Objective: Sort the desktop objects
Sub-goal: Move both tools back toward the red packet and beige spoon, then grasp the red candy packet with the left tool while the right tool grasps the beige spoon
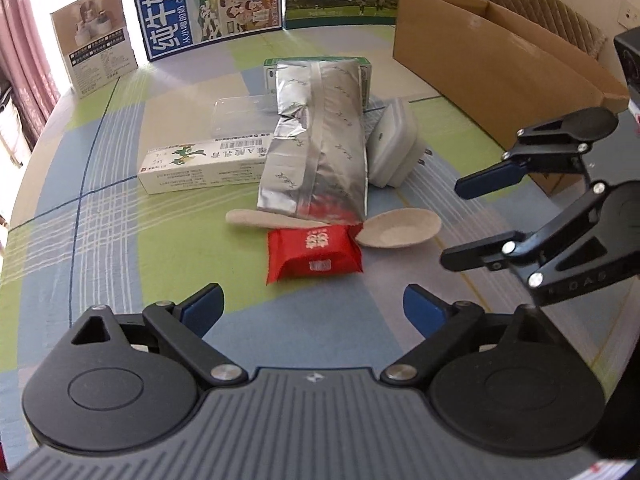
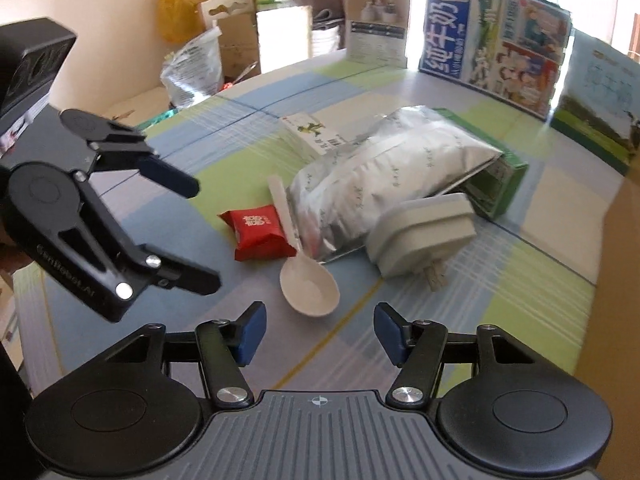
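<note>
Hovering above a checked tabletop (image 1: pixel 100 216), the left tongs (image 1: pixel 312 308) and right tongs (image 2: pixel 316 332) both stand open with nothing between them. Just ahead lie a red packet (image 1: pixel 312 256), a pale spoon (image 2: pixel 308 288), a silver foil bag (image 1: pixel 320 152), a white plug adapter (image 2: pixel 424 232) and a long white box (image 1: pixel 204 168), clustered and touching.

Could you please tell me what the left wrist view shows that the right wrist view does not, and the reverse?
Only the left wrist view shows the clear plastic lid and the open cardboard box. Only the right wrist view shows the yellow bag and clutter beyond the table. Both show the silver foil pouch, red packet, spoon and white charger, plus both tongs, the left and right, open and empty.
</note>
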{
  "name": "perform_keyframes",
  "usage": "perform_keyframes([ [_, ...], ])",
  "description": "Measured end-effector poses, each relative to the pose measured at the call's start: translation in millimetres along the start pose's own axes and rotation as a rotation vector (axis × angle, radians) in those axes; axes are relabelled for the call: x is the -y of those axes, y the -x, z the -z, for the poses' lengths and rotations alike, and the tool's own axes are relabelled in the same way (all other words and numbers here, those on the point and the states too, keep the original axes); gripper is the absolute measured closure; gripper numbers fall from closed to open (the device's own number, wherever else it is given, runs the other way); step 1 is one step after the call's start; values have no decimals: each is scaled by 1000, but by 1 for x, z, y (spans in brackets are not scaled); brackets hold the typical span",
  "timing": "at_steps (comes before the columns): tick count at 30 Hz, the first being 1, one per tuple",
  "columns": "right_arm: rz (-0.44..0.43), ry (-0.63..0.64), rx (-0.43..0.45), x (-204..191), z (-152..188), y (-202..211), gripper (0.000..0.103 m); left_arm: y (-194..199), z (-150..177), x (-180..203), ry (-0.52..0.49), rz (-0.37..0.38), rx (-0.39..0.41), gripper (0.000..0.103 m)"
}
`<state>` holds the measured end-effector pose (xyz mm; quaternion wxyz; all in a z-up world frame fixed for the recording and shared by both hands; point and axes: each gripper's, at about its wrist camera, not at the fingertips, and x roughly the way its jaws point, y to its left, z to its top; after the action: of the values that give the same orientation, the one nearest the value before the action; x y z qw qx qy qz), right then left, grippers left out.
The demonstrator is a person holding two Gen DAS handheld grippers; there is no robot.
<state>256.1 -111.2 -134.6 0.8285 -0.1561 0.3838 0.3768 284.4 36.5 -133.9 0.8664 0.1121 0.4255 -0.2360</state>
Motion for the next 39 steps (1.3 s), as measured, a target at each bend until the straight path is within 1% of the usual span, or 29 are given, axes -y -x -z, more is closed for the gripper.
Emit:
perform_keyframes([
  [2,2,25,-6,-2,0,-3,48,-4,-2,-4,16,10,2,11],
  [5,-11,31,-5,-3,-1,-7,53,-8,-6,-7,22,12,4,14],
  [12,-7,32,-10,1,-2,-15,58,-23,-17,-8,20,35,8,17],
  [14,-12,29,-9,1,-2,-16,59,-28,-19,-10,28,38,1,22],
  [16,-15,30,-8,0,-3,-17,59,-32,-20,-15,52,57,-5,30],
  [18,-21,28,-6,0,-4,-17,59,-35,-20,-19,74,73,-8,34],
  [20,-24,29,-1,-1,-5,-18,60,-36,-20,-21,73,69,-3,35],
  [21,-25,31,2,-2,-5,-18,60,-36,-21,-22,79,69,-1,38],
  [22,-25,31,4,-2,-5,-18,60,-35,-20,-22,84,69,0,45],
  [23,-25,32,5,-3,-6,-19,61,-34,-20,-22,85,70,1,49],
  [24,-26,34,5,-3,-6,-19,61,-33,-20,-22,82,69,1,56],
  [25,-25,37,4,-4,-7,-19,62,-31,-19,-22,80,67,-2,57],
  [28,-29,36,4,-5,-7,-20,66,-26,-15,-19,64,67,-14,60],
  [30,-34,28,7,-4,-7,-19,73,-20,-11,-15,51,66,-20,61],
  [34,-29,0,17,-4,-6,-11,74,-3,1,-5,20,65,-21,61],
  [39,0,6,-13,-13,10,7,74,2,9,0,21,58,-32,61],
])
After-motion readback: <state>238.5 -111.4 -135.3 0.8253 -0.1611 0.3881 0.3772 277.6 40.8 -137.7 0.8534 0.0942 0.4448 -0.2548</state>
